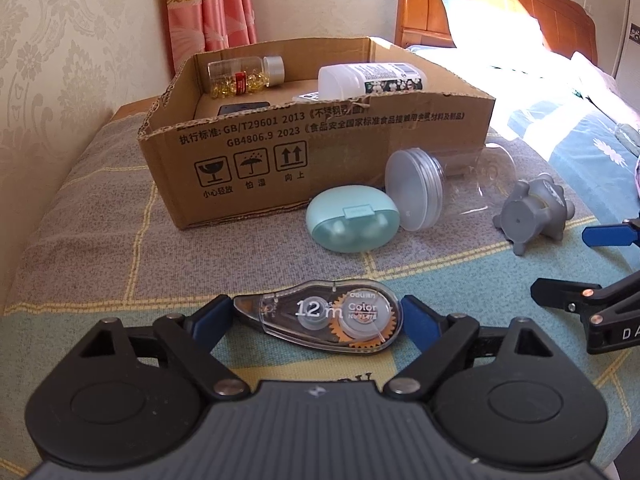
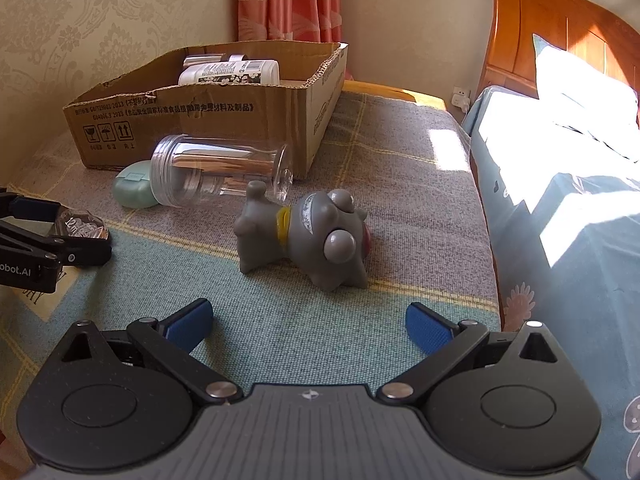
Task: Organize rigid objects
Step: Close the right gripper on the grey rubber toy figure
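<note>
My left gripper (image 1: 316, 320) is shut on a clear correction tape dispenser (image 1: 320, 318), holding it by its two ends just above the cloth; it also shows in the right wrist view (image 2: 82, 227). My right gripper (image 2: 310, 322) is open and empty, just short of a grey toy figure (image 2: 308, 236) lying on its side. A cardboard box (image 1: 304, 136) stands at the back, holding a pill bottle (image 1: 244, 74) and a white bottle (image 1: 372, 78). A mint green case (image 1: 352, 220) and a clear lidded jar (image 1: 424, 188) lie in front of the box.
The objects lie on a checked cloth (image 2: 400, 168) over a low table. A bed (image 2: 580, 168) with a wooden headboard (image 2: 560, 28) is at the right. A wall and pink curtain (image 2: 292, 0) are behind the box.
</note>
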Demonstrator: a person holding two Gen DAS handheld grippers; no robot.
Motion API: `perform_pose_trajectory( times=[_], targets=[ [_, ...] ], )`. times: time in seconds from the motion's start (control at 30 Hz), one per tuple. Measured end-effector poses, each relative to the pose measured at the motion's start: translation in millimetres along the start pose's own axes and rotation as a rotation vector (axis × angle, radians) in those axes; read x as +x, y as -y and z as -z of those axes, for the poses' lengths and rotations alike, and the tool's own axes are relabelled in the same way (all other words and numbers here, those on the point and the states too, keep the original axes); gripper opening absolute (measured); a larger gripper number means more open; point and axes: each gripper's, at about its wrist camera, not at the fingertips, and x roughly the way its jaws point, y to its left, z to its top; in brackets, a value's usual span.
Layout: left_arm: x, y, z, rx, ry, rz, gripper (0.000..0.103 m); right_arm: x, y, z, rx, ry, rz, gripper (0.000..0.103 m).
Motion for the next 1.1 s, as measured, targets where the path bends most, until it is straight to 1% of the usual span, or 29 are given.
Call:
perform_pose_trajectory(
  times=[0.2, 0.6, 0.9, 1.1],
  targets=[
    [0, -7, 0, -0.009, 0.000, -0.004, 0.090, 11, -2, -12, -0.018, 0.007, -0.019, 0.103],
    [0, -6, 1, -0.015, 0.002, -0.006, 0.090, 32, -1, -32, -0.036, 0.033, -0.037, 0.103],
    [0, -7, 1, -0.018, 0.006, -0.006, 0.090, 38, -1, -39, -0.050, 0.016, -0.050, 0.103],
    [0, -7, 1, -0.017, 0.007, -0.005, 0.090, 38, -3, -43, -0.029, -0.008, -0.036, 0.102]
  ],
)
